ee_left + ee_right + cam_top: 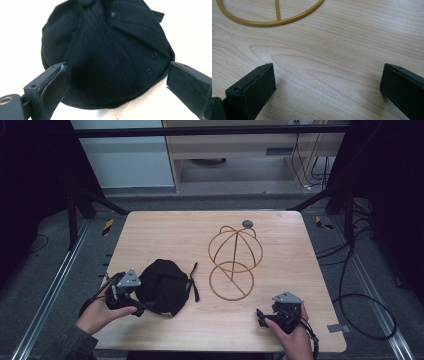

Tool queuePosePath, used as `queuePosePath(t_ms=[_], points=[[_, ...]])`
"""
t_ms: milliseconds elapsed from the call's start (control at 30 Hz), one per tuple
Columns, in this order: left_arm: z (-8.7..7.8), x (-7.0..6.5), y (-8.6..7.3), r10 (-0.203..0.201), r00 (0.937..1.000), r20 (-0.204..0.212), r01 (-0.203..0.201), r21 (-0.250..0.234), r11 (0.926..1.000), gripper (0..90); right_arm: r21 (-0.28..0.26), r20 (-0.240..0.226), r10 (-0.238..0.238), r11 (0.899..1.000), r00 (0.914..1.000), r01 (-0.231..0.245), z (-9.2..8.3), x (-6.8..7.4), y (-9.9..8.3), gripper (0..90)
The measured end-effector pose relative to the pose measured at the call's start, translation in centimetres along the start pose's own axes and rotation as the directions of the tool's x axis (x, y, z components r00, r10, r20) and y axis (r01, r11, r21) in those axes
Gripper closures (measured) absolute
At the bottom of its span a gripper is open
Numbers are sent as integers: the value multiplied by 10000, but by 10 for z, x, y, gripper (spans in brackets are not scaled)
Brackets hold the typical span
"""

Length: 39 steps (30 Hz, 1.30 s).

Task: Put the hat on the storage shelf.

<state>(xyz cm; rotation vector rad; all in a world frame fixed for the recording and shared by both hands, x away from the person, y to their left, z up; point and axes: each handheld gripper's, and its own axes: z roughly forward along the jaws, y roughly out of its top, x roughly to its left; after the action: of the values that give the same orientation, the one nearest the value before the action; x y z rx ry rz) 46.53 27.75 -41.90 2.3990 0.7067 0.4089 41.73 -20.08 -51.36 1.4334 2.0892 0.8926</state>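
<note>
A black cap (162, 286) lies crown up on the wooden table (165, 235), left of centre, its strap trailing to the right. My left gripper (131, 295) is at the cap's left edge, open. In the left gripper view the cap (107, 55) sits between the two wide-apart jaws, which do not press it. A gold wire hat stand (235, 261) with a round base ring stands right of the cap. My right gripper (265, 316) rests near the table's front right, open over bare wood. The stand's base ring (269, 22) shows ahead of it in the right gripper view.
A small grey round object (248, 224) lies at the table's far edge behind the stand. Black cables (350, 270) run over the floor to the right. Metal frame rails (55, 285) flank the table.
</note>
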Motion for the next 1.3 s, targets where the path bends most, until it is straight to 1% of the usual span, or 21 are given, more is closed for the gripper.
queuePosePath(t_ms=[100, 133, 200, 300, 333, 400, 433, 500, 567, 600, 633, 700, 767, 867, 967, 1000, 1067, 1167, 1200, 1267, 1300], points=[[1, 4, 17, 65, 10000, 67, -65, 126, 9999, 44, -16, -13, -37, 10000, 10000, 37, 0, 0, 0, 4], [2, 6, 22, 108, 9999, -26, -108, 202, 9997, 49, -20, -15, -34, 10000, 10000, 34, 0, 0, 0, 4], [3, 7, 25, 63, 10000, -29, -62, 265, 9996, 60, -18, -14, -34, 10000, 10000, 34, 0, 0, 0, 4], [4, 12, 38, 35, 10000, -8, -35, 436, 9990, 89, -18, -16, -39, 10000, 10000, 39, 0, 0, 0, 4], [4, 12, 38, 35, 10000, -8, -35, 436, 9990, 92, -18, -16, -39, 10000, 10000, 39, 0, 0, 0, 4], [5, 13, 46, 220, 9998, -10, -219, 666, 9975, 96, -19, -17, -37, 10000, 10000, 37, 0, 0, 0, 4], [6, 14, 52, 390, 9992, 21, -390, 868, 9955, 131, -16, -17, -40, 10000, 10000, 40, 0, 0, 0, 4], [7, 15, 59, 441, 9990, -28, -436, 940, 9946, 147, -19, -17, -38, 10000, 10000, 38, 0, 0, 0, 4], [10, 18, 66, 541, 9985, 70, -546, 1104, 9924, 154, -21, -19, -42, 10000, 10000, 42, 0, 0, 0, 4], [11, 19, 69, 597, 9981, 170, -613, 1195, 9909, 195, -18, -40, -33, 10000, 10000, 33, 0, 0, 0, 4], [13, 19, 71, 544, 9984, 176, -562, 1212, 9910, 195, -18, -40, -33, 10000, 10000, 33, 0, 0, 0, 4], [17, 21, 75, 595, 9980, 231, -622, 1374, 9886, 217, -19, -40, -34, 10000, 10000, 34, 0, 0, 0, 4], [20, 22, 77, 575, 9981, 213, -600, 1433, 9879, 242, -16, -40, -33, 10000, 10000, 33, 0, 0, 0, 4], [27, 24, 76, 518, 9984, 214, -547, 1728, 9834, 282, -18, -42, -31, 10000, 10000, 30, 0, 0, 0, 4], [30, 25, 73, 415, 9990, 177, -440, 1791, 9828, 321, -18, -39, -34, 10000, 10000, 34, 0, 0, 0, 4], [31, 25, 72, 323, 9993, 173, -348, 1744, 9841, 341, -19, -23, -42, 10000, 10000, 42, 0, 0, 0, 4], [32, 27, 71, 367, 9991, 193, -397, 1915, 9807, 396, -17, -39, -33, 10000, 10000, 33, 0, 0, 0, 4], [33, 27, 70, 412, 9987, 294, -460, 1844, 9818, 481, -18, -40, -34, 10000, 10000, 33, 0, 0, 0, 4], [33, 27, 70, 421, 9986, 312, -471, 1815, 9823, 542, -18, -39, -37, 10000, 10000, 37, 0, 0, 0, 4], [33, 28, 70, 350, 9986, 393, -415, 1765, 9834, 603, -20, -23, -47, 10000, 10000, 47, 0, 0, 0, 4], [32, 28, 70, 260, 9986, 459, -332, 1642, 9859, 640, -16, -40, -36, 10000, 10000, 35, 0, 0, 0, 4]])
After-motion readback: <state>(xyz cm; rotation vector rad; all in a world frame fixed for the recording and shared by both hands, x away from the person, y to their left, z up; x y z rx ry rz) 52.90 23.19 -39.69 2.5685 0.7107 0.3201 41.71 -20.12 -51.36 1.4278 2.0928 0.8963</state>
